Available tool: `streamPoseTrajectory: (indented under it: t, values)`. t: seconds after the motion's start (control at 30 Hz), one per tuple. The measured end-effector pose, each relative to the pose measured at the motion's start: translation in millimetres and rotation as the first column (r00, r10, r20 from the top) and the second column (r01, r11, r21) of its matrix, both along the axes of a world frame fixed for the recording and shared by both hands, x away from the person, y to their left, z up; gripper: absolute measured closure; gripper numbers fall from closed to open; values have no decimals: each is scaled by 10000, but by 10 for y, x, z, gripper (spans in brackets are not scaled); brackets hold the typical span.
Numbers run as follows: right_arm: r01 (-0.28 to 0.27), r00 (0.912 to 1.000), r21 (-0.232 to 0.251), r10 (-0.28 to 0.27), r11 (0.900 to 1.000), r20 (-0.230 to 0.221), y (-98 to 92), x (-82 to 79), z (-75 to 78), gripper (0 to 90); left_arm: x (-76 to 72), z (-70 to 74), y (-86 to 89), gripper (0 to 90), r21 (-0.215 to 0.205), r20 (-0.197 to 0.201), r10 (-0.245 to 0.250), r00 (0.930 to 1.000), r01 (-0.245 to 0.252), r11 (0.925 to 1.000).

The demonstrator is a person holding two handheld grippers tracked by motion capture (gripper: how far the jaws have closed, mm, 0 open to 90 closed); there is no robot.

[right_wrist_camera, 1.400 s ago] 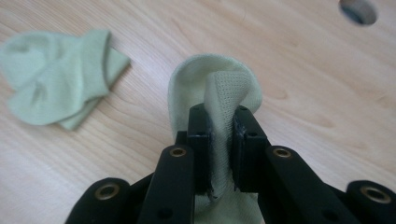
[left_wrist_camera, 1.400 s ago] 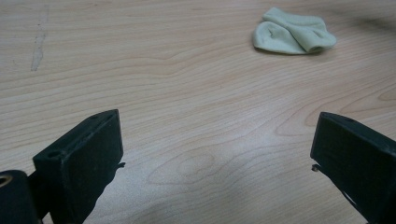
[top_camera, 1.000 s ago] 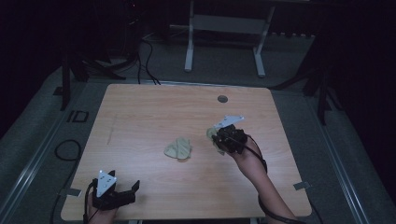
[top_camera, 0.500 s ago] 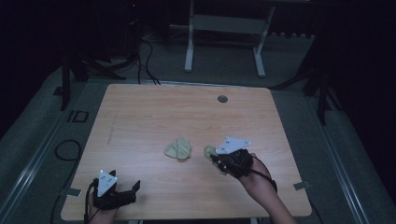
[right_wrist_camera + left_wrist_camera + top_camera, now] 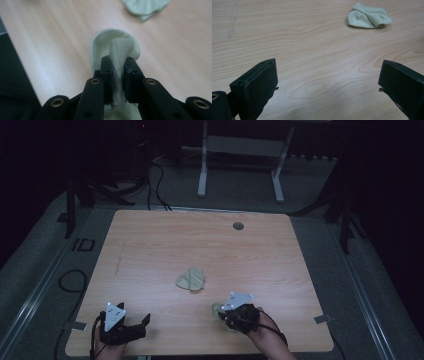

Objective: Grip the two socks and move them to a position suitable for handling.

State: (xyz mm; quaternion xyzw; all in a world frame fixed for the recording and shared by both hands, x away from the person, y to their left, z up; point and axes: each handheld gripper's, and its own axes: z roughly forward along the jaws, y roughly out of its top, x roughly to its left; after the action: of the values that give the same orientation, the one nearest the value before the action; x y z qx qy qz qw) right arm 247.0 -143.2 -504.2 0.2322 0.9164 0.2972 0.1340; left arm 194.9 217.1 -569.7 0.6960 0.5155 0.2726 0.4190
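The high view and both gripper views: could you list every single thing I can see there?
Pale green crumpled sock: one, lying mid-table.
Second pale green sock: one, pinched in the right gripper's jaws near the table's front edge.
Light wooden table: one, centre of the room.
Round grey cable hole: one, far side of the tabletop.
White metal frame: one, on the floor behind the table.
Black cables: several, on the floor at far left.
Left gripper: black, jaws open, front left corner.
Right gripper: black, front right.
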Motion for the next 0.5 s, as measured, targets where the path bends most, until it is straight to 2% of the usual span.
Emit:
streamPoseTrajectory:
  t: [0.07, 0.13, 0.33, 0.4, 0.5]
  values:
    - [-51, 10000, -31, 51, 10000, -55, 31, -32, -88, 795, 1, -1, -5, 25, 49, -10, -8, 10000, 9, 10000]
    - [-145, 9994, 42, 146, 9999, -302, 68, -52, -167, 795, 2, -3, -13, 25, 59, -16, -26, 10000, 26, 10000]
    - [-592, 9970, -418, 570, 9974, -524, 208, -98, -386, 793, 4, -6, -43, 25, 120, -78, -177, 9998, 178, 9998]
    - [-620, 9965, -467, 592, 9970, -586, 224, -90, -444, 788, 3, -7, -62, 25, 65, -131, -256, 9996, 257, 9996]
    - [-595, 9958, -331, 570, 9977, -712, 217, -81, -447, 765, -1, -7, -108, 25, -86, -244, -472, 9986, 470, 9989]
